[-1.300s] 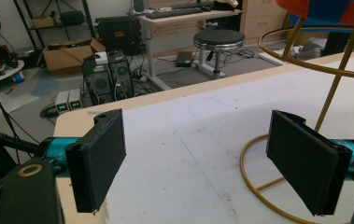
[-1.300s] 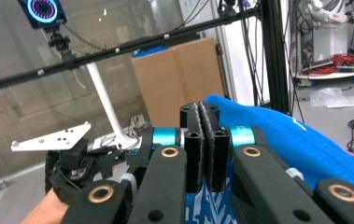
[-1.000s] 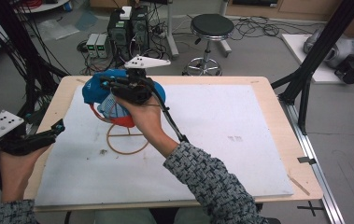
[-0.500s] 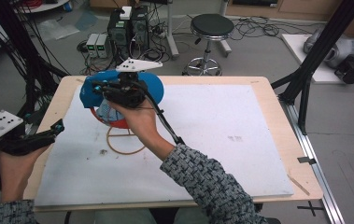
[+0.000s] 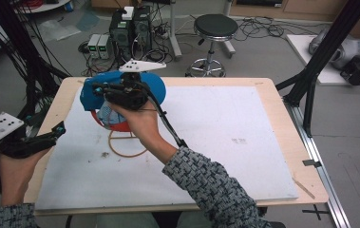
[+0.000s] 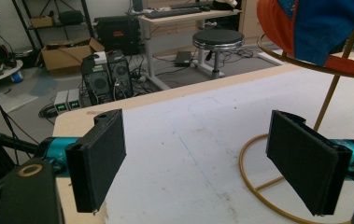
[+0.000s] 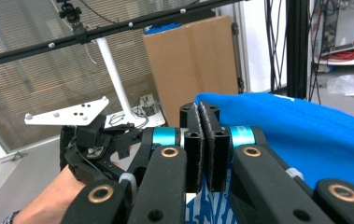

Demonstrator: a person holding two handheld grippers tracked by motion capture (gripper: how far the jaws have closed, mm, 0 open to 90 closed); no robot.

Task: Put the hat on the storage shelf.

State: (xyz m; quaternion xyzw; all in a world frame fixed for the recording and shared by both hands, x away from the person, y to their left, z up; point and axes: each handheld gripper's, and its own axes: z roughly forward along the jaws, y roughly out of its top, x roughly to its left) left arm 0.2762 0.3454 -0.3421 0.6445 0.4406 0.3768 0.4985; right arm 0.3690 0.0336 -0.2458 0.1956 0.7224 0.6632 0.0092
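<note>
The right gripper (image 5: 102,89) had its jaws pinched shut on the blue cloth (image 5: 151,84), draped over the gold wire stand (image 5: 126,142) on the desk (image 5: 225,142). The left gripper (image 5: 54,132) hung wide open, empty, apart. Judging so, draping looked underway, unfinished.
</note>
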